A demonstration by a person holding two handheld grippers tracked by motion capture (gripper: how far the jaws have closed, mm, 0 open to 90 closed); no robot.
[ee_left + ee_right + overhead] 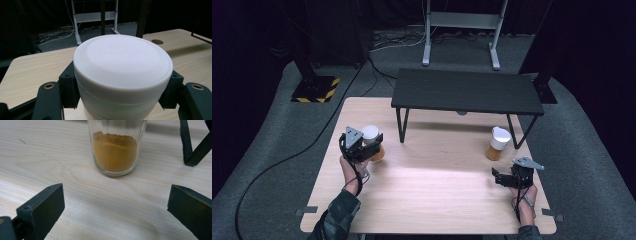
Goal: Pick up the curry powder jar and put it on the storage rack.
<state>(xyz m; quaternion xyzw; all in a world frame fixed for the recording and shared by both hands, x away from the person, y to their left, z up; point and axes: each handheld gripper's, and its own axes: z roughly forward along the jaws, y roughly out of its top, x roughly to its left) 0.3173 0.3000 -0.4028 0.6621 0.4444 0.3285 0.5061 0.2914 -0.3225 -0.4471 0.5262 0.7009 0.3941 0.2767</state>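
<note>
Nearest the lens in the left gripper view, the white lid (122, 58) of the left jar (373, 142) sits between the two black jaws, which pinch the jar just under the lid rim on both sides; the left claw (368, 143) is thus clamped on it, at the left part of the counter (432, 195). Whether the jar base touches the wood or is lifted I cannot tell. Judgement: the step in hand is carrying or placing this jar, so keep it upright and the grip square below the rim, since the smooth wall could slip. Black shelf (467, 91) stands at the counter's far side; its legs are a collision risk on any move forward. Right jar (498, 144), with orange powder (115, 152) visible through the glass, stands near the shelf's right leg. Right claw (501, 178) hangs spread wide, short of that jar, touching nothing. Judgement: approach level and centred before closing.
</note>
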